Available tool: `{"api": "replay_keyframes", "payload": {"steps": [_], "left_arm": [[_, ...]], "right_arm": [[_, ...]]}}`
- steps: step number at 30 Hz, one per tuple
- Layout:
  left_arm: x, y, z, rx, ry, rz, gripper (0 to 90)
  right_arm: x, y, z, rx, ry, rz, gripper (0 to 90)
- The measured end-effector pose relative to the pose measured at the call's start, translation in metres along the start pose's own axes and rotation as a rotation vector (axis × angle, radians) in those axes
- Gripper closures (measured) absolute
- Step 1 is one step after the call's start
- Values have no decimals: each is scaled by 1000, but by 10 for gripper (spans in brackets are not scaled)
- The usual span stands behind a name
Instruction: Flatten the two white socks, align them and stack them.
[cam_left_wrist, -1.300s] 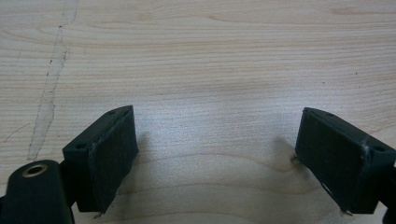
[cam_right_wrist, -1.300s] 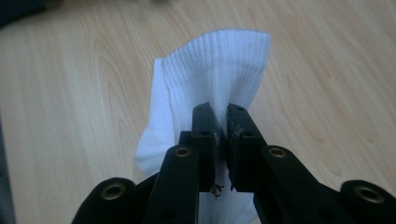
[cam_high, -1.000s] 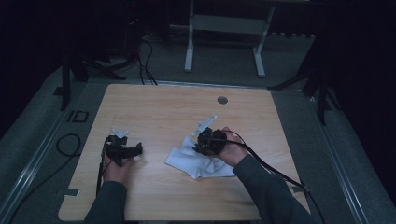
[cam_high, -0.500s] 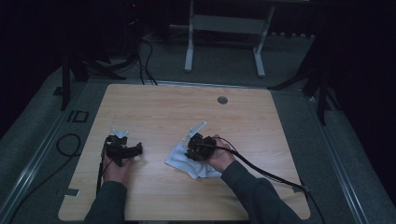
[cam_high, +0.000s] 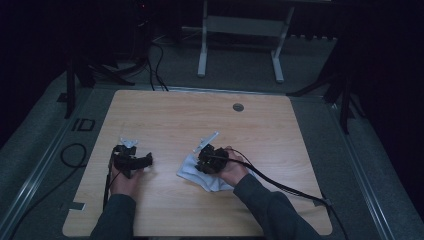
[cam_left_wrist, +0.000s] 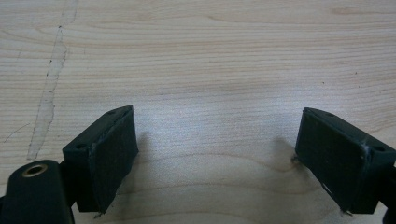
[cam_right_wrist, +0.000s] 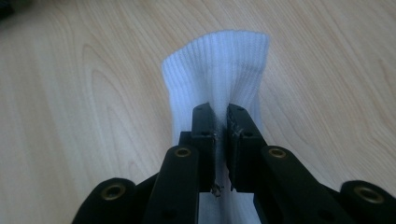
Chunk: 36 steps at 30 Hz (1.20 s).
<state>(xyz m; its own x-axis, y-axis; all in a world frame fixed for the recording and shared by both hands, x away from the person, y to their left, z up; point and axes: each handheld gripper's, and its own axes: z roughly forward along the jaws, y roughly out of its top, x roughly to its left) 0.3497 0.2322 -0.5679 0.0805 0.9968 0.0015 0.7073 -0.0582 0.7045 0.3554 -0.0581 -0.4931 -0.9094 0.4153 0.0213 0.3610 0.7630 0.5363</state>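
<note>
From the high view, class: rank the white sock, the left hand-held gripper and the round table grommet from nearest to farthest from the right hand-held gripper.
1. White sock: pinched by the right hand-held gripper.
2. Left hand-held gripper: leftward, over bare table.
3. Round grommet: near the far edge.

One wooden surface fills the middle of the high view, with one small round grommet near its upper edge. Two claws sit on it: the left claw at lower left of the frame and the right claw near the centre. Two hands hold them, the left hand and the right hand. One white ribbed sock is certain in the right gripper view (the pale cloth heap in the high view could hold more; I cannot tell). One white metal frame stands at the top of the high view.
</note>
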Motion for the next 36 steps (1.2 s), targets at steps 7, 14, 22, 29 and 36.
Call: {"api": "replay_keyframes", "payload": {"steps": [7, 14, 22, 29, 36], "left_arm": [[0, 0, 0, -1, 0, 0, 128], [0, 0, 0, 0, 0, 0, 128], [0, 0, 0, 0, 0, 0, 128], [0, 0, 0, -1, 0, 0, 128], [-1, 0, 0, 1, 5, -4, 128]], "right_arm": [[-3, 0, 16, -14, 7, 18, 823], [-5, -1, 24, -13, 9, 23, 818], [-7, 0, 24, -42, 21, 14, 630], [-12, 2, 9, -35, -6, -8, 562], [-14, 3, 5, -11, -21, -27, 555]]}}
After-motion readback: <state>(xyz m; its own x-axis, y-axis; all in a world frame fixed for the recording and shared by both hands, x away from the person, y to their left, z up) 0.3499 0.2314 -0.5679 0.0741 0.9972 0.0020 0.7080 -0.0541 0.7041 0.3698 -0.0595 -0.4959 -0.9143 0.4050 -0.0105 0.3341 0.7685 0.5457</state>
